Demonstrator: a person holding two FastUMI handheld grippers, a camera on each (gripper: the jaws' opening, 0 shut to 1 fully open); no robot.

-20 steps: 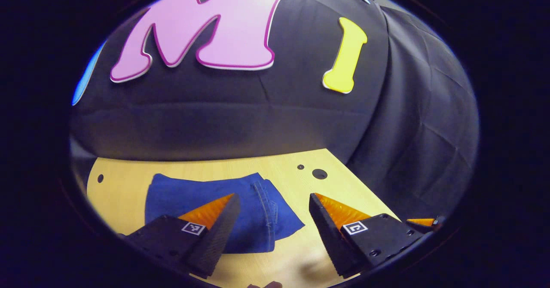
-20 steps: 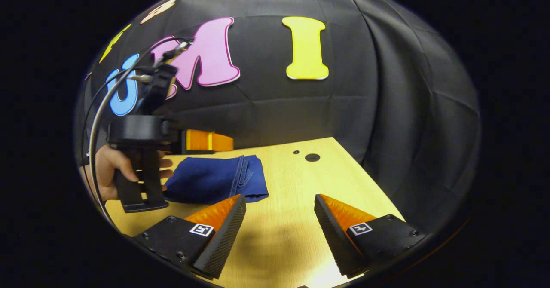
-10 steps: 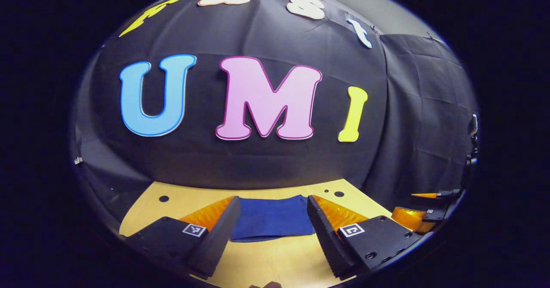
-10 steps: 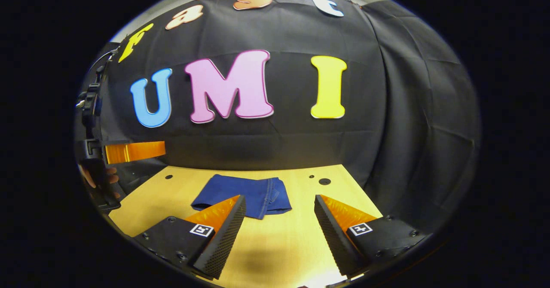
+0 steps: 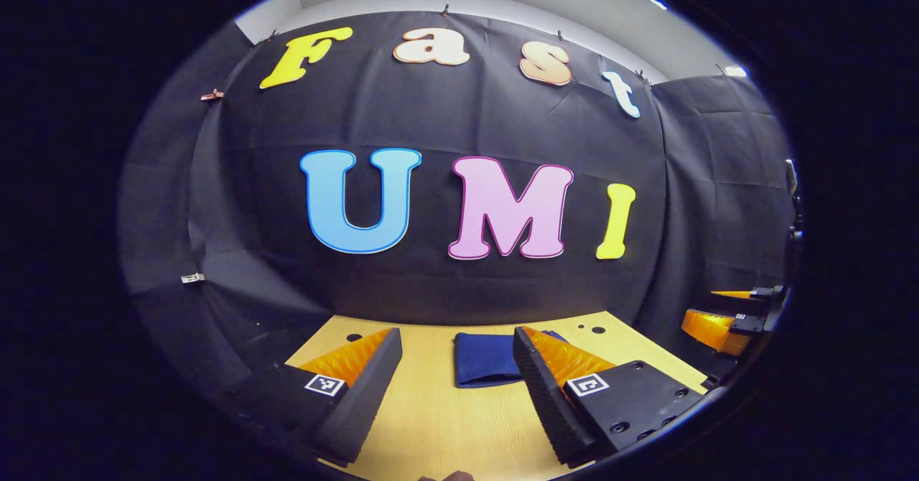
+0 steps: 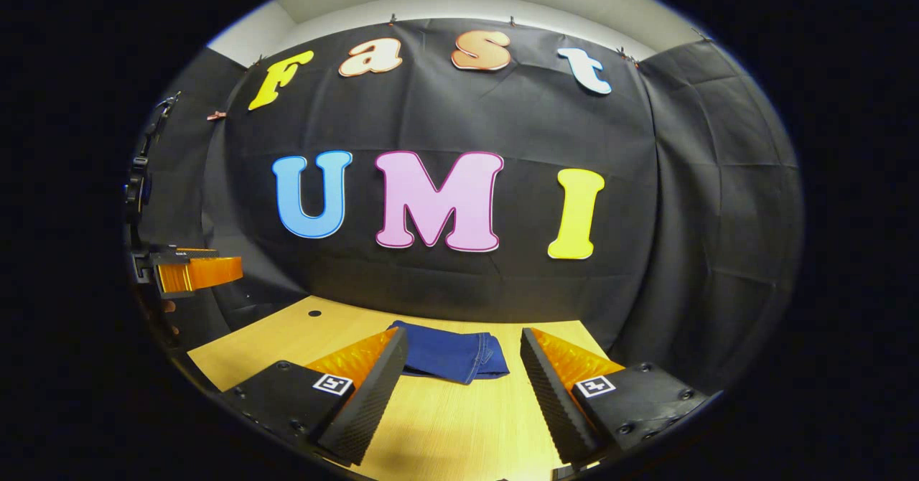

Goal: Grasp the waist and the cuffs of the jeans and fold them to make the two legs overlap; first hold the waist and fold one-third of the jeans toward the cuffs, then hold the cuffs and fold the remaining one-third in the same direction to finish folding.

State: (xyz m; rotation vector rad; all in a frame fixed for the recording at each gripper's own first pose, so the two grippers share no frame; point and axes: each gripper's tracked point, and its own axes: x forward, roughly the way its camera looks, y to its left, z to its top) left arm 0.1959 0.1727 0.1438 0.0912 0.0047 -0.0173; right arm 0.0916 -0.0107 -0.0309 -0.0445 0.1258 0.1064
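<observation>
The blue jeans (image 5: 487,359) lie folded into a small flat packet on the wooden table (image 5: 431,423), toward its far side. In the right gripper view the jeans (image 6: 452,355) show stacked layers along their right edge. My left gripper (image 5: 456,337) is open, raised and held back from the packet, with nothing between its fingers. My right gripper (image 6: 463,337) is also open and empty, well short of the jeans. The right gripper (image 5: 725,319) appears at the right edge of the left gripper view, and the left gripper (image 6: 190,271) at the left edge of the right gripper view.
The black cloth wall rises right behind the table's far edge and wraps round the right side. Small round holes (image 5: 593,329) mark the tabletop near its far corners. Bare wood (image 6: 459,431) lies between the grippers and the jeans.
Both grippers have pulled back and up from the folded jeans, which now look smaller and farther off. The views tilted upward, showing more wall. Both stayed open.
</observation>
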